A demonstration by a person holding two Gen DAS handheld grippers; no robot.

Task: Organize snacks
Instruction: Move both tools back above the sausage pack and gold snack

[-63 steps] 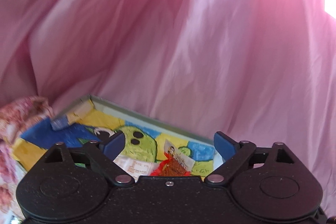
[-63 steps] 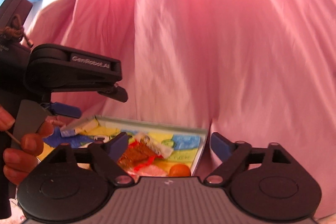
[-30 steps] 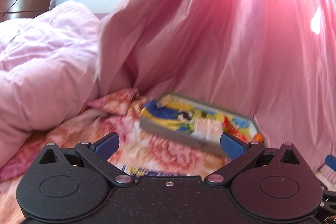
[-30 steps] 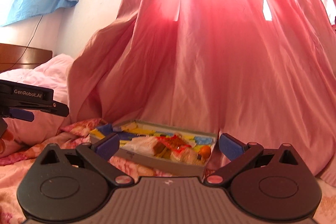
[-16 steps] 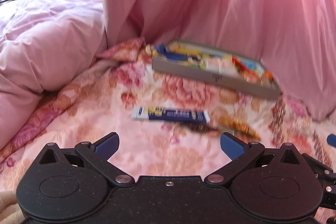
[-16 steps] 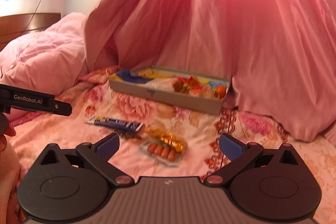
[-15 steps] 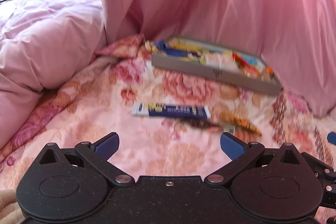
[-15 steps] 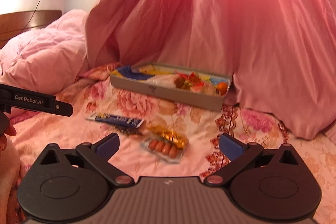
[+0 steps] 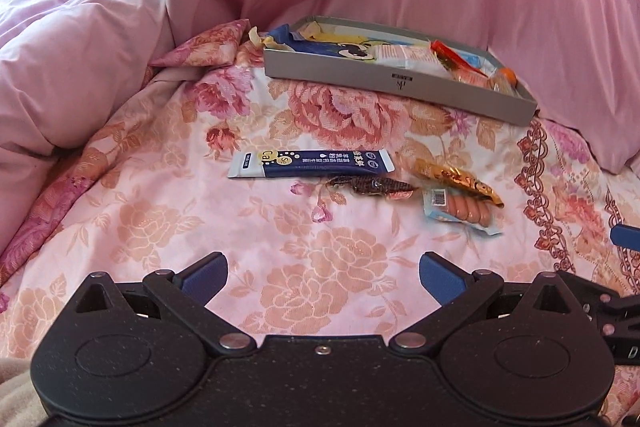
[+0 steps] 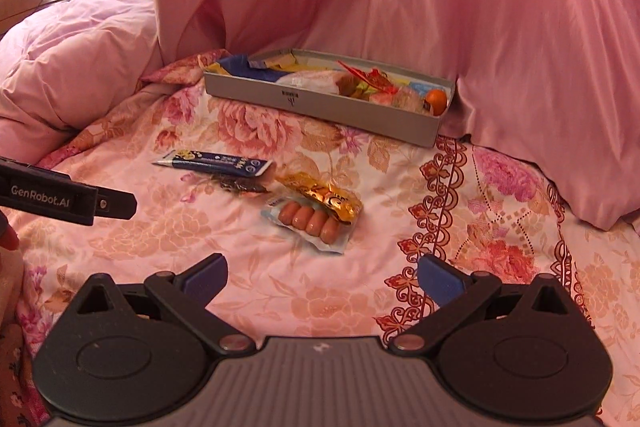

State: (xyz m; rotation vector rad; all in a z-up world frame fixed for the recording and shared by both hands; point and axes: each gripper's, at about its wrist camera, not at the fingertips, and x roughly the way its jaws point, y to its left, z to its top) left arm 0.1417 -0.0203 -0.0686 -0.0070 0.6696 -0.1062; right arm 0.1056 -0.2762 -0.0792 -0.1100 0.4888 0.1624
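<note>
sausage pack (image 10: 311, 223) ahead of parted jaws

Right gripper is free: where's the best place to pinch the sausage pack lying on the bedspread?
Probably the near, bare sealed edge of the sausage pack, approached from above with the open right gripper. It lies flat on the bedspread, and the gold wrapper overlaps its far side, so the front edge is the free one.
</note>
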